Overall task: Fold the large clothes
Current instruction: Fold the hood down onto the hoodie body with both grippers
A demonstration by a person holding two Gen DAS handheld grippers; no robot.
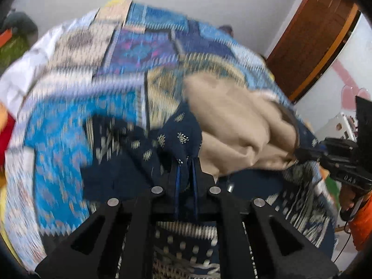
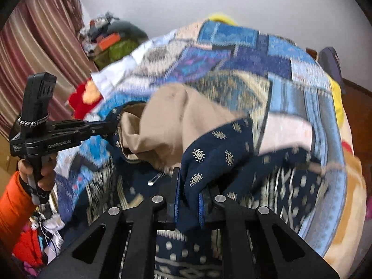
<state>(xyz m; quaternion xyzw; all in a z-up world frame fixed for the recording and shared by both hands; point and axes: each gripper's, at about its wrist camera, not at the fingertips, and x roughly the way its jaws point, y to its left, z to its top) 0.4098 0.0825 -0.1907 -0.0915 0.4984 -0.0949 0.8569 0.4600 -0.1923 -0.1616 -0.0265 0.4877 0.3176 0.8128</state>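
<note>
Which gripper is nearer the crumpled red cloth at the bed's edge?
Left. The left gripper holds the navy printed garment on the side of the red cloth; the right gripper grips it farther off.

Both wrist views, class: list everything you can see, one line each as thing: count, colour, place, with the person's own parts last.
Garment: one, navy with small pale motifs and tan lining, lifted over the bed, pinched at two spots.
Bedspread: one, blue, purple and cream patchwork, covering the bed.
Clothes pile: one, grey, orange and green, by the wall behind the bed.
Curtain: one, maroon and cream stripes, left in the right wrist view.
Door: one, brown wood, right in the left wrist view.
Wall: white, behind the bed.
Left hand-held gripper: one, black, shut on the garment.
Right hand-held gripper: one, black, shut on the garment.
Sleeve: orange, at the left hand.
</note>
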